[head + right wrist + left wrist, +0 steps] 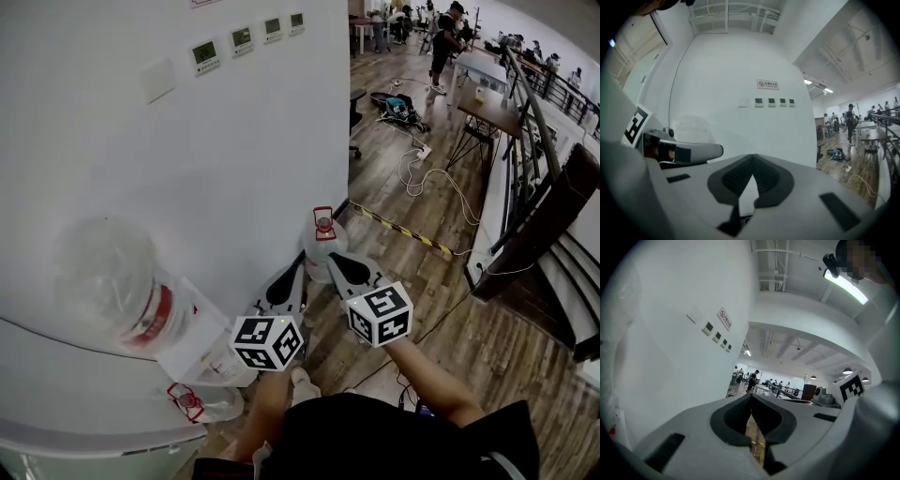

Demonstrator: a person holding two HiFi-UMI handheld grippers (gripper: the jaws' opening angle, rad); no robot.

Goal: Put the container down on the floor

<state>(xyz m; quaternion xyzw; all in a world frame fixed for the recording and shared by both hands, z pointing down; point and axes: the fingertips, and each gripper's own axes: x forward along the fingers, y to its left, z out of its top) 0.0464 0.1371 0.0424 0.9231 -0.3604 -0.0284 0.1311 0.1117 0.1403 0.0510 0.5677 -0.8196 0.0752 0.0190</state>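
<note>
A clear water container (322,242) with a red cap and handle stands upright on the wooden floor, against the white wall (187,141). In the head view my left gripper (296,272) and right gripper (336,264) sit side by side just in front of it, tips pointing at it. Both are shut with nothing between the jaws. In the left gripper view my left gripper (751,398) has its jaws meeting at the tips, with floor showing in the gap behind. In the right gripper view my right gripper (753,157) is likewise closed, facing the wall.
A water dispenser (202,347) with an inverted jug (117,286) stands at the left. Another clear jug with a red handle (202,403) lies by its base. Yellow-black tape (403,230), cables (427,173) and a stair railing (544,216) lie to the right. People (445,37) stand far off.
</note>
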